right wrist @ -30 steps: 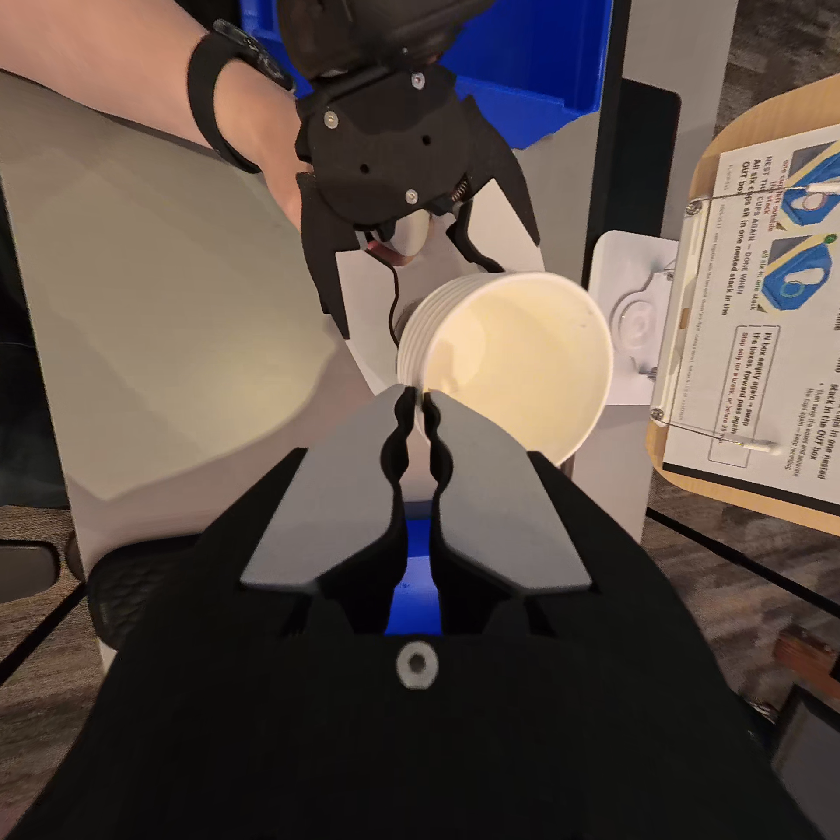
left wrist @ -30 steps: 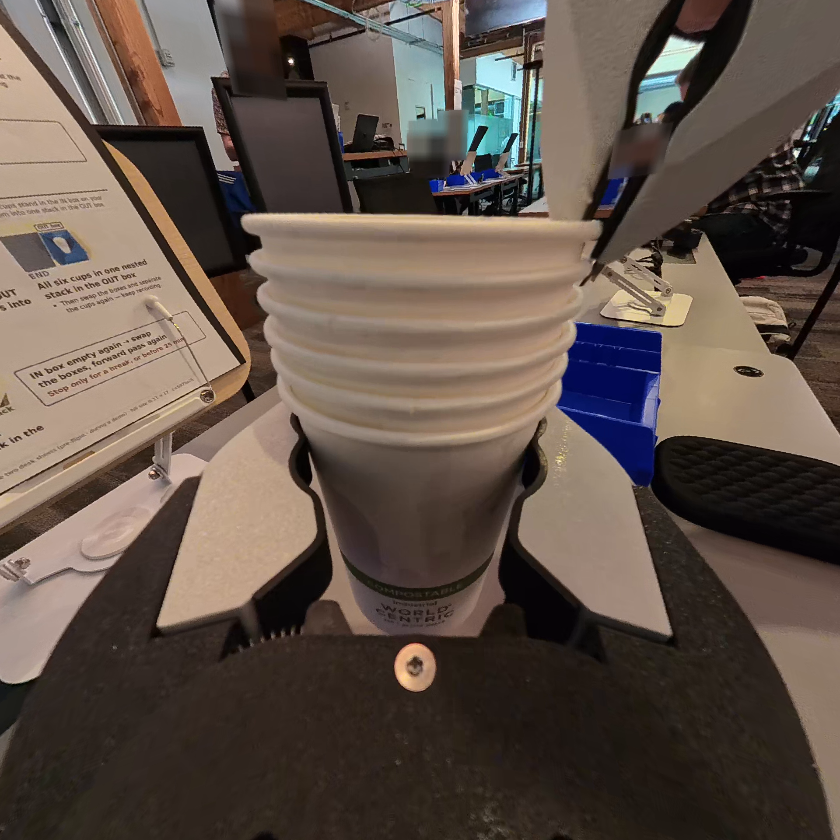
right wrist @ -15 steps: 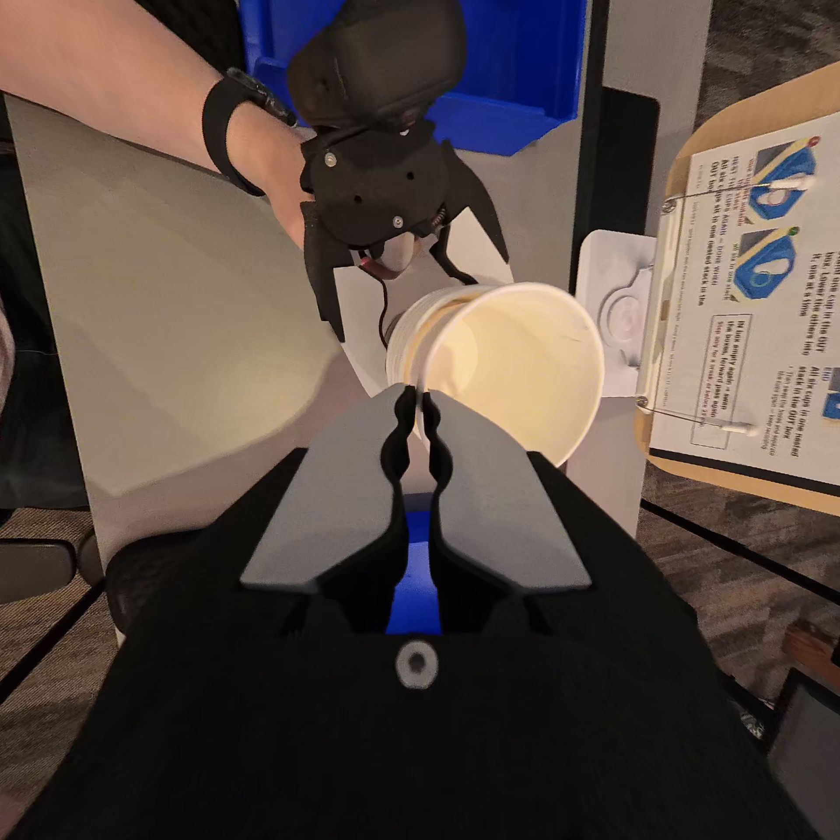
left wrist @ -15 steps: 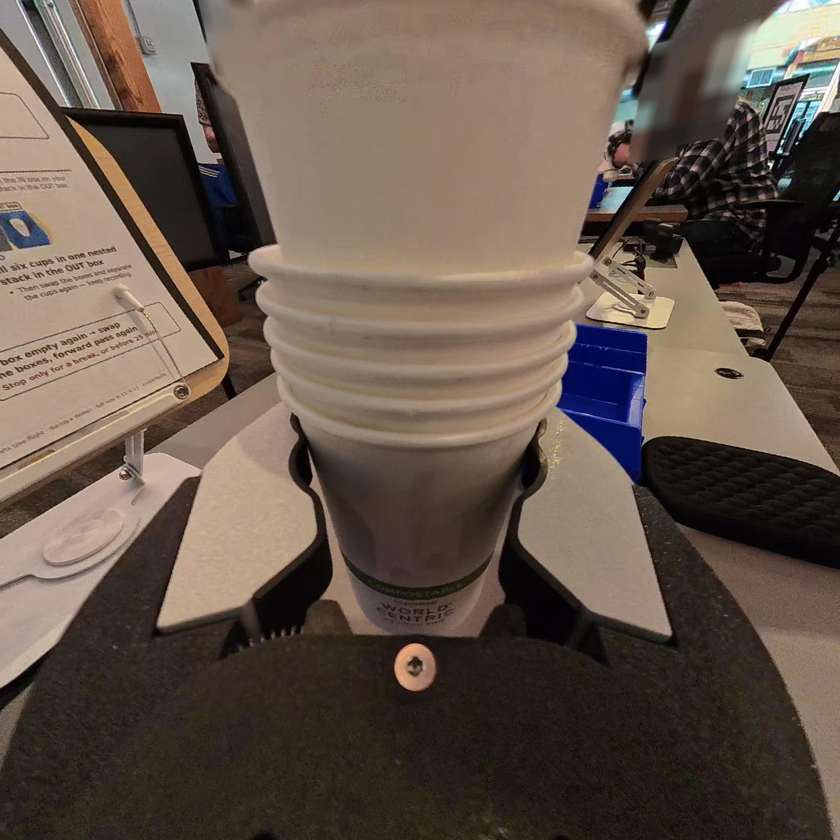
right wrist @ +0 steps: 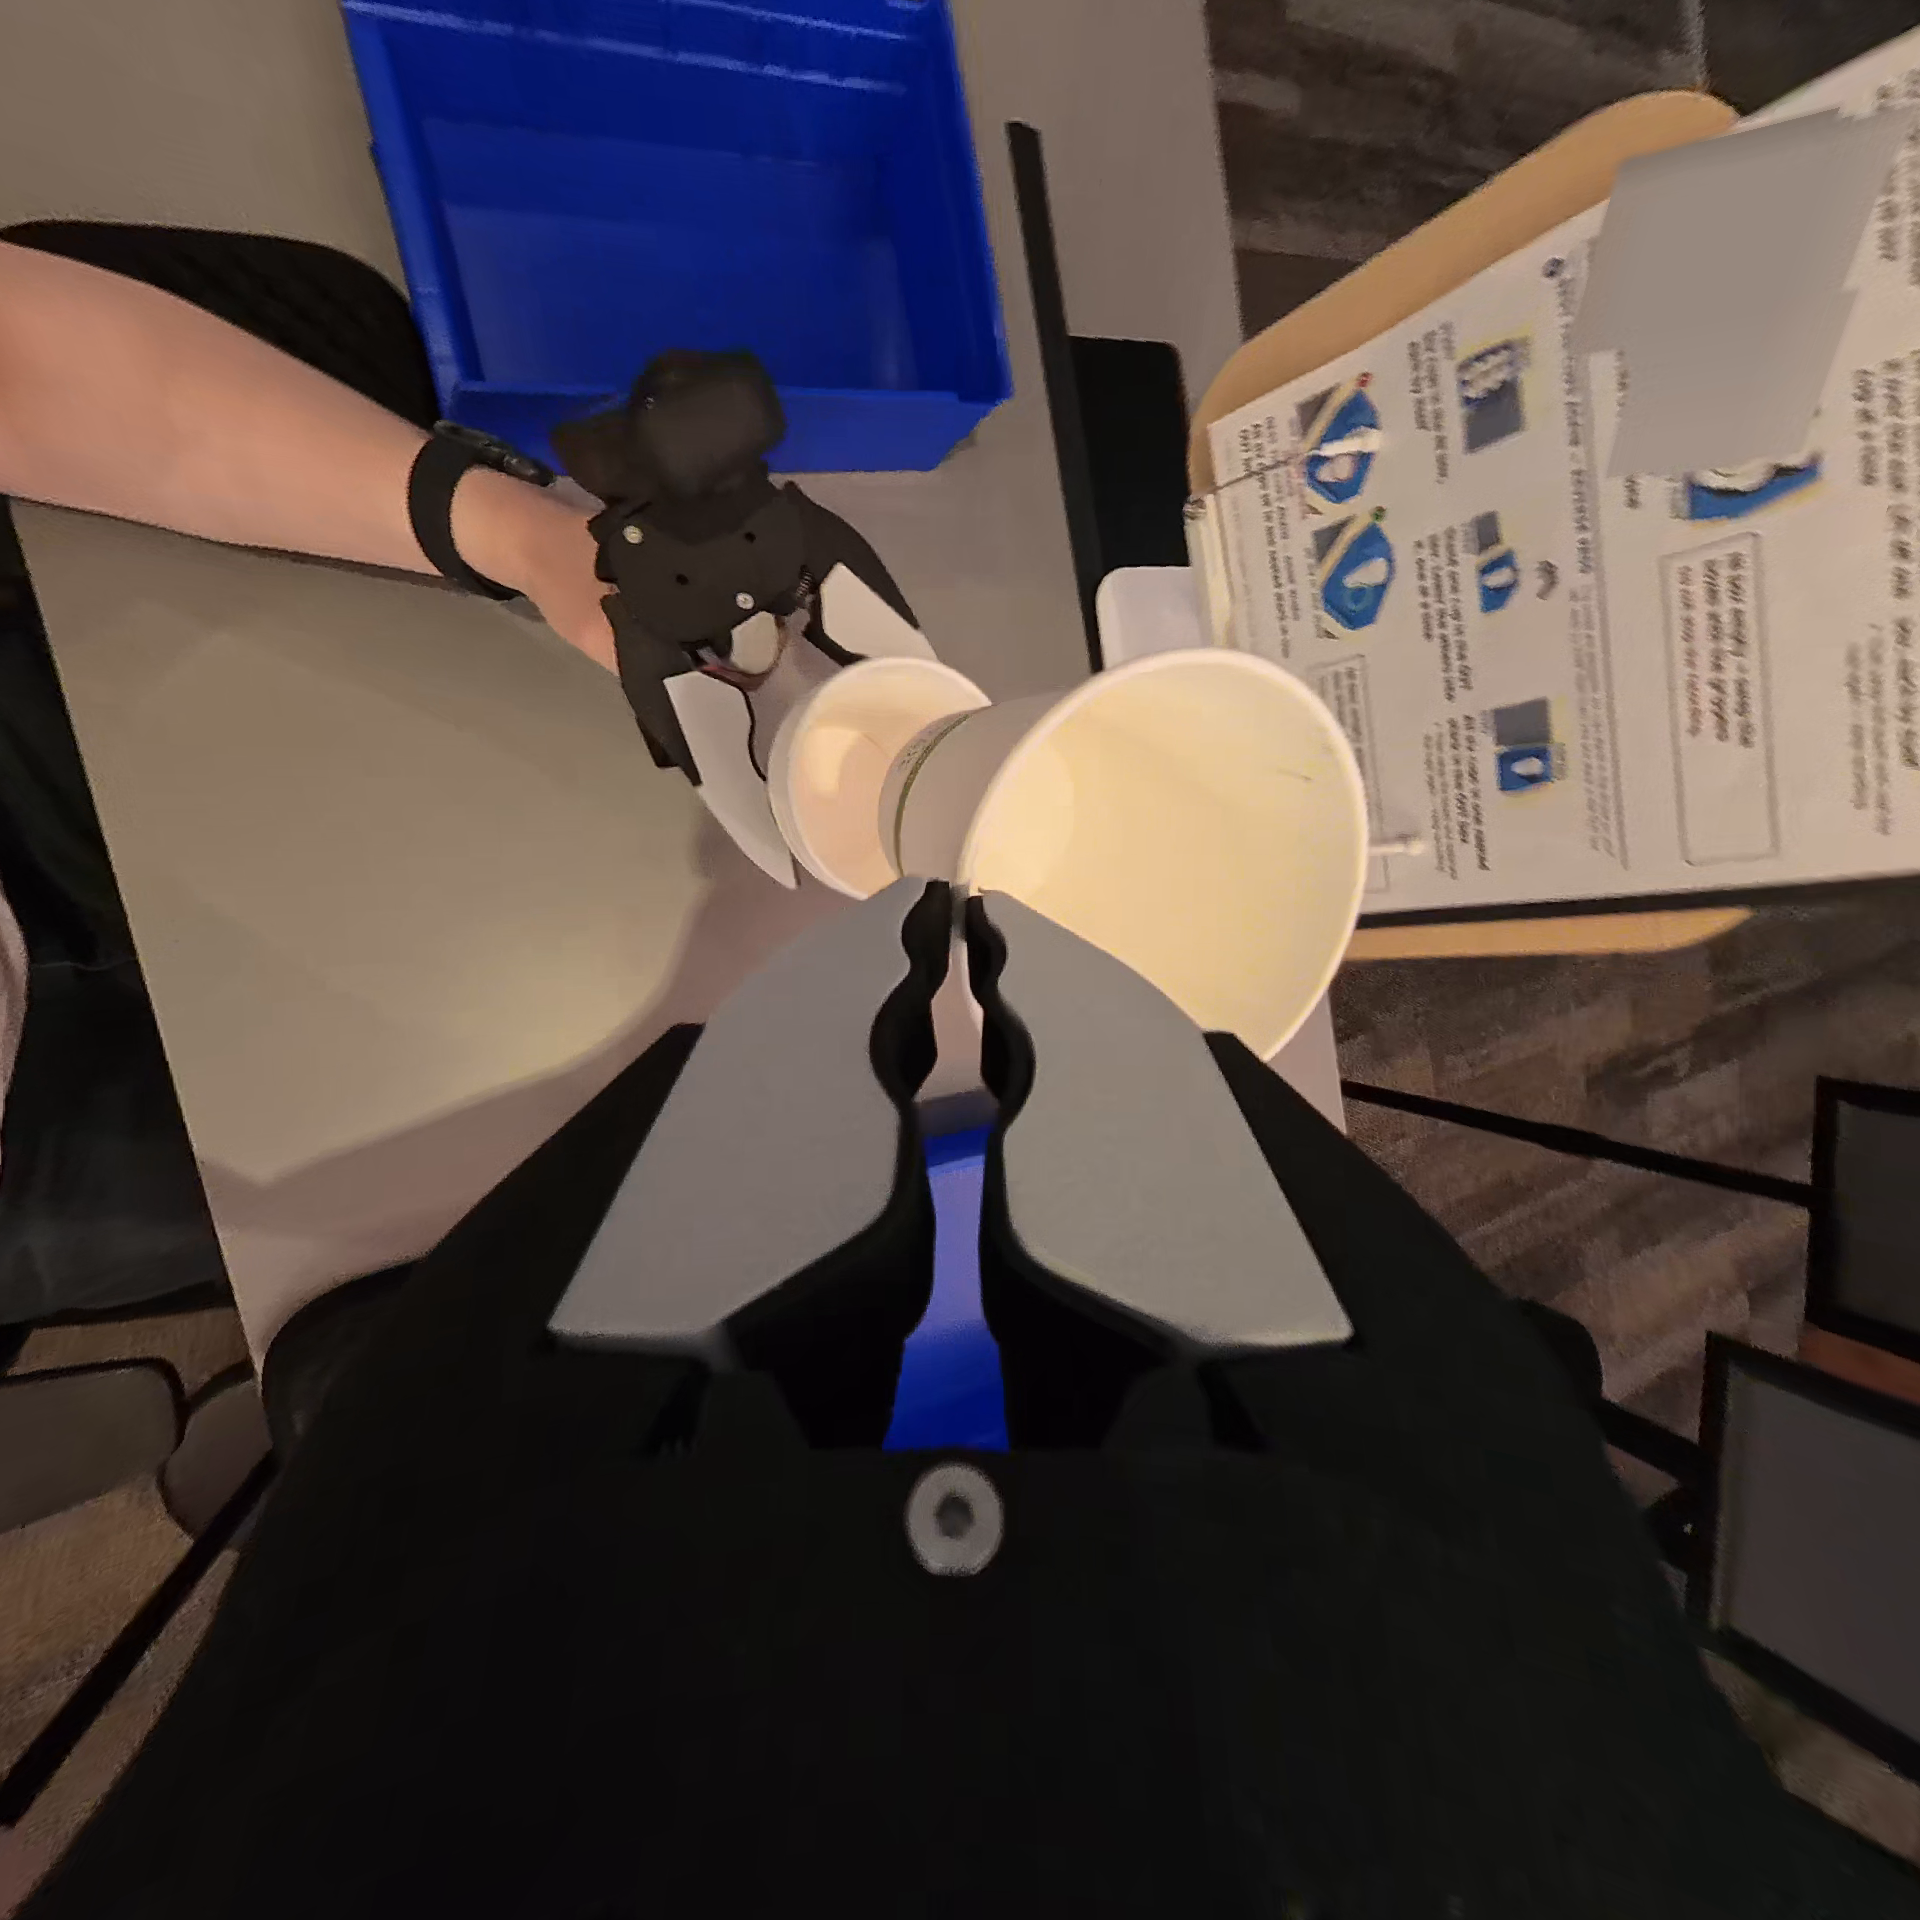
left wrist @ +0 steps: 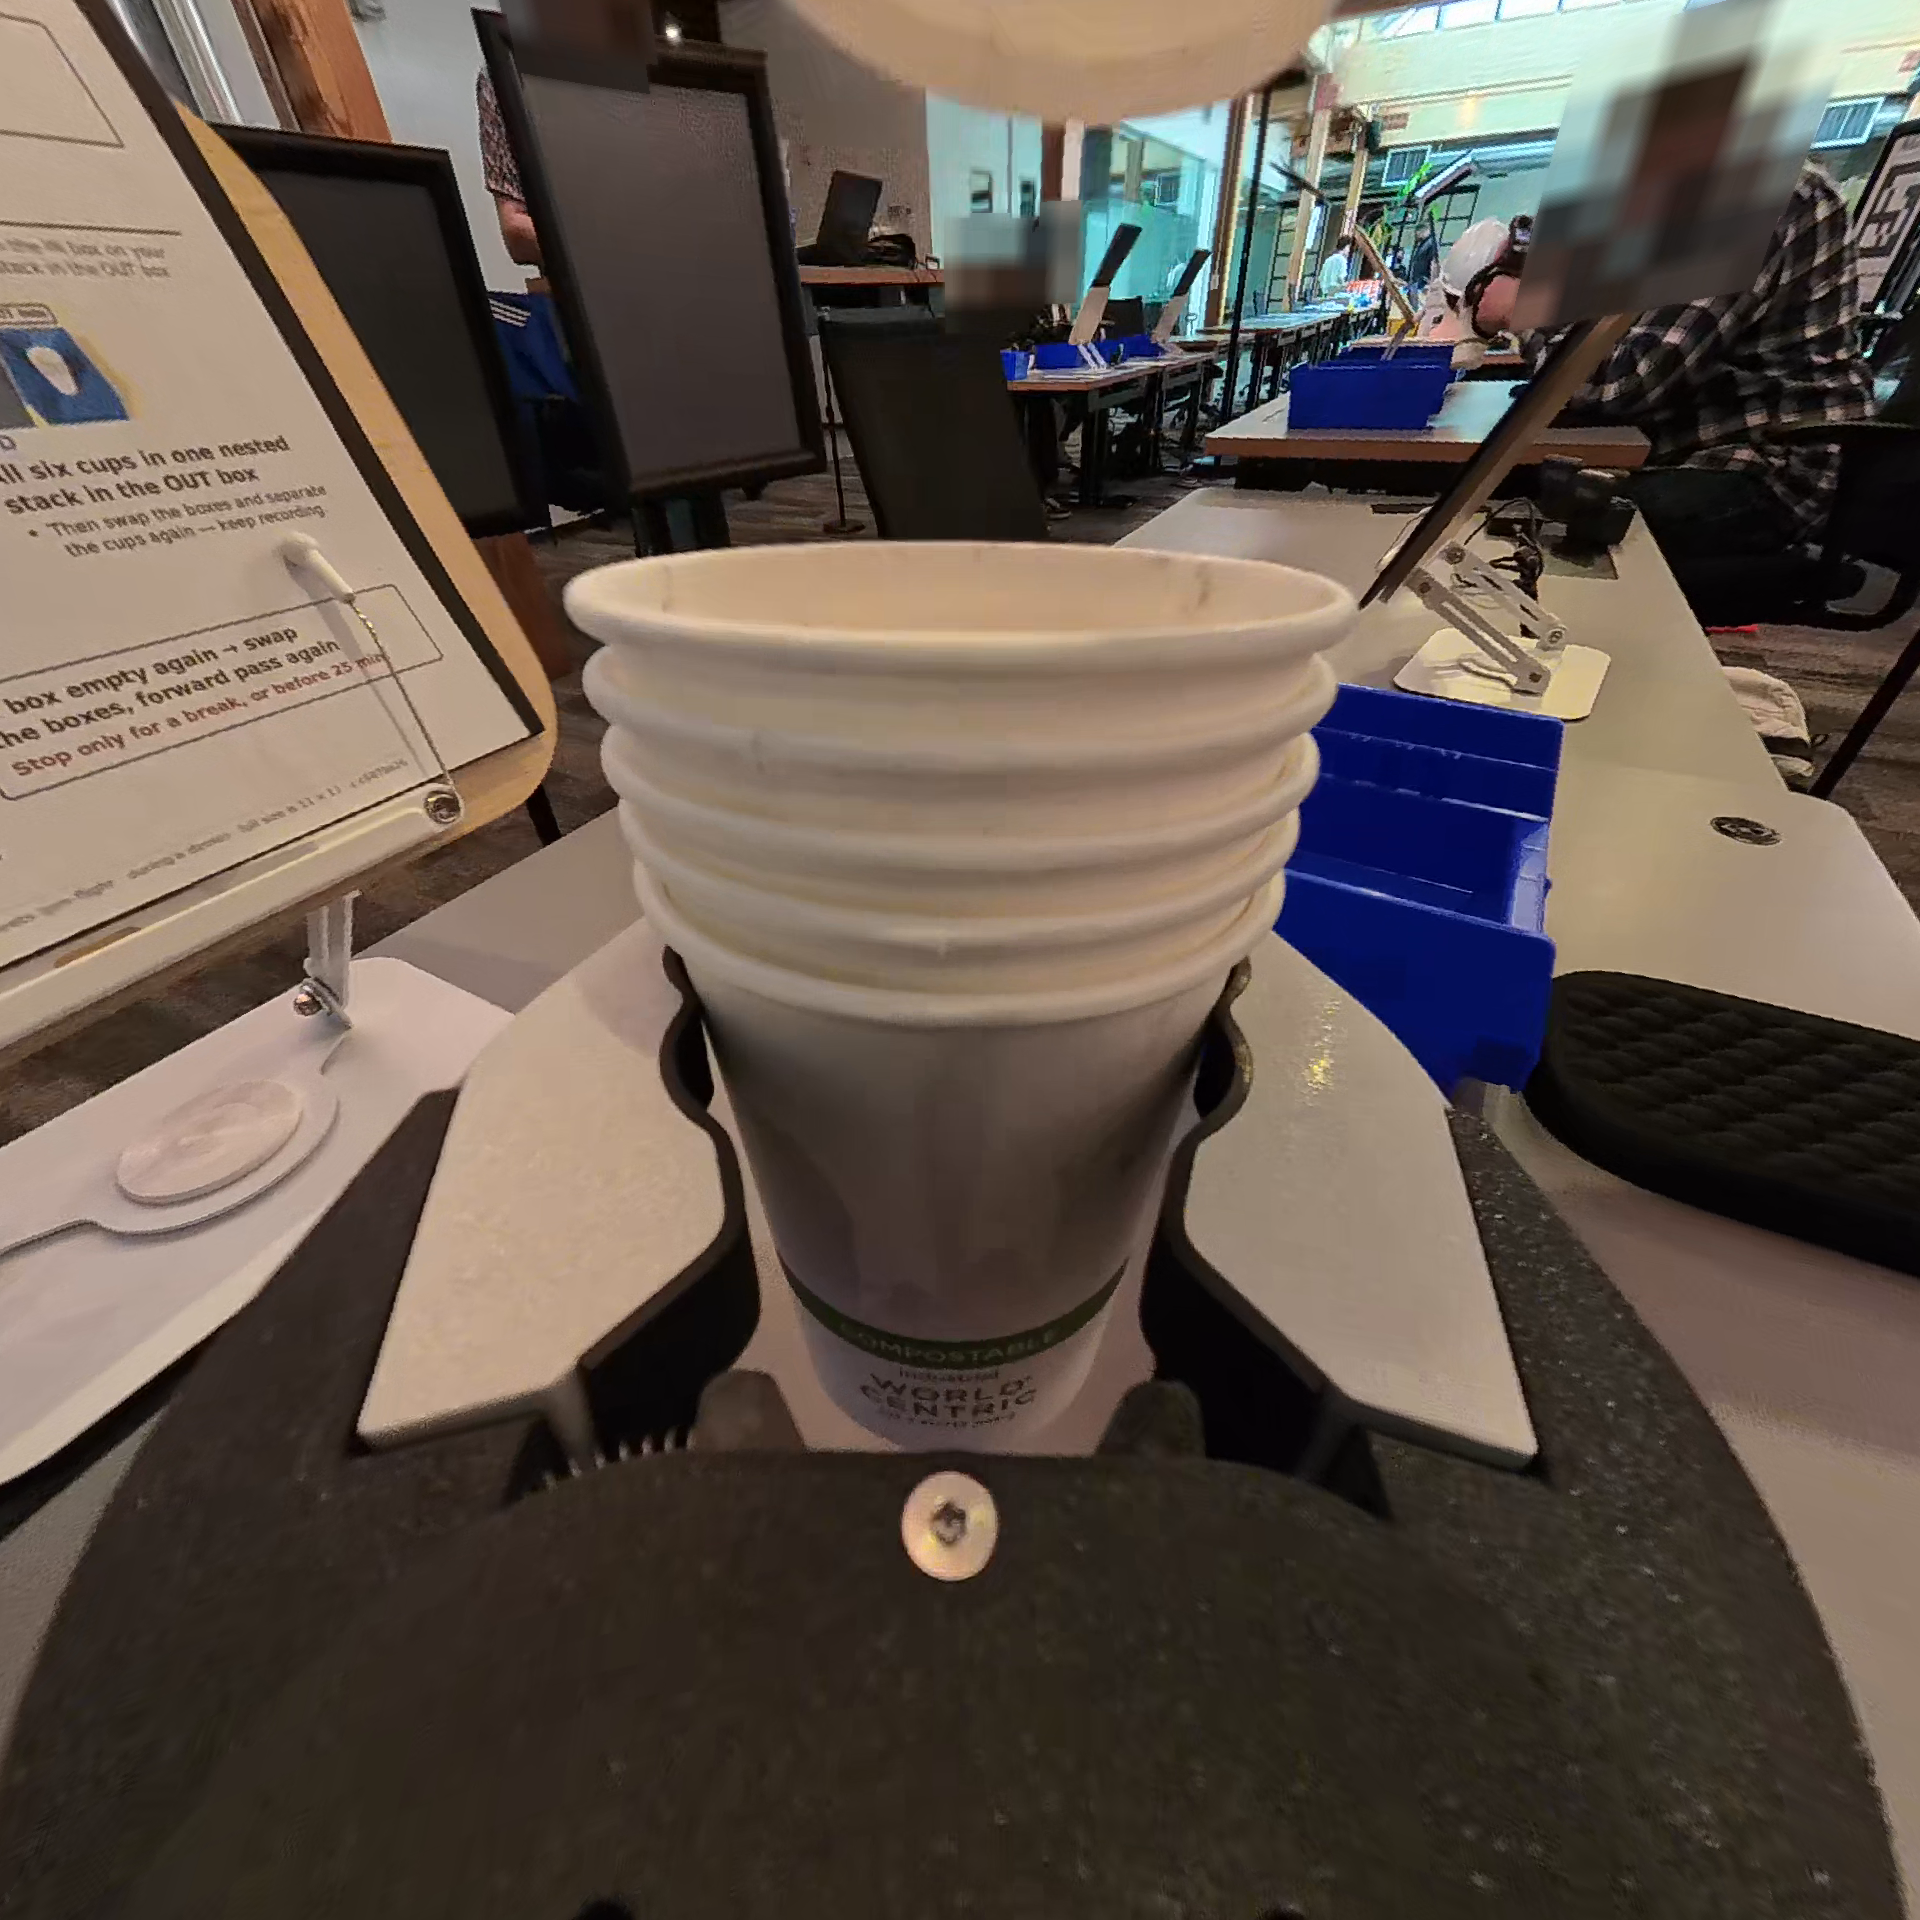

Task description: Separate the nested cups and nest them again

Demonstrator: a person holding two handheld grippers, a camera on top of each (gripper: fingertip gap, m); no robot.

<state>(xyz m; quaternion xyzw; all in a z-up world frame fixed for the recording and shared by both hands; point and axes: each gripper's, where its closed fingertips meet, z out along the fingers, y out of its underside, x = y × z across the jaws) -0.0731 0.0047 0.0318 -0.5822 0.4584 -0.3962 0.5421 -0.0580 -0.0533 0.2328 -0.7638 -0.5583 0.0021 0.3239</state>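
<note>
At the left edge of the tabletop [left wrist: 1714, 873] an instruction board [left wrist: 197, 499] leans on its white stand, a printed sheet clipped to it. Next to it, near the middle, the left gripper [left wrist: 951, 1132] is clamped around the lower wall of the stack of cups [left wrist: 956, 831], which it holds upright; five rolled rims show one above another, so five cups are nested there. Straight above the stack's open mouth hangs the single cup [right wrist: 1153, 831], free of the rest, only its rounded bottom showing at the top of the left wrist view. The right gripper [right wrist: 951, 904] pinches that cup by its rim, one fingertip inside the lip and one outside, jaws nearly closed on the paper wall. Further right, toward the far edge, sits a blue bin [left wrist: 1423, 831], and beside it a black padded mat [left wrist: 1745, 1101]. As a judgement, separation has only begun: one cup is off, the five others are yet to be pulled apart, and the whole re-nesting remains.
</note>
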